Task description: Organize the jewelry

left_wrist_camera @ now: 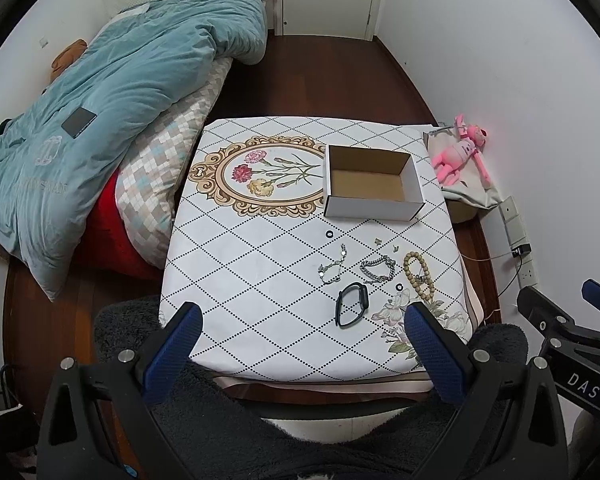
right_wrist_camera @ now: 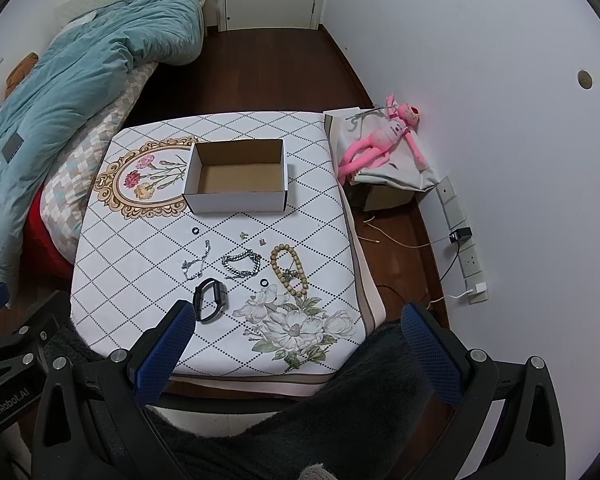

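Observation:
An open, empty cardboard box (left_wrist_camera: 370, 184) (right_wrist_camera: 238, 178) stands on the table (left_wrist_camera: 240, 280) (right_wrist_camera: 140, 248). In front of it lie a black smart band (left_wrist_camera: 353, 304) (right_wrist_camera: 210, 300), a silver chain bracelet (left_wrist_camera: 378, 270) (right_wrist_camera: 242, 265), a thin silver bracelet (left_wrist_camera: 334, 266) (right_wrist_camera: 196, 262), a wooden bead bracelet (left_wrist_camera: 418, 276) (right_wrist_camera: 290, 270), two black rings (left_wrist_camera: 330, 234) (left_wrist_camera: 400, 288) (right_wrist_camera: 196, 231) (right_wrist_camera: 264, 282) and small earrings (left_wrist_camera: 386, 244) (right_wrist_camera: 252, 238). My left gripper (left_wrist_camera: 302, 322) is open and empty above the table's near edge. My right gripper (right_wrist_camera: 296, 320) is open and empty, also at the near edge.
A bed with a teal quilt (left_wrist_camera: 100, 92) (right_wrist_camera: 60, 80) stands left of the table. A pink plush toy (left_wrist_camera: 460, 152) (right_wrist_camera: 380, 140) lies on a bag at the right wall. Wall sockets and cables (right_wrist_camera: 460, 240) run along the right. A dark fleece garment (left_wrist_camera: 260, 420) is below the grippers.

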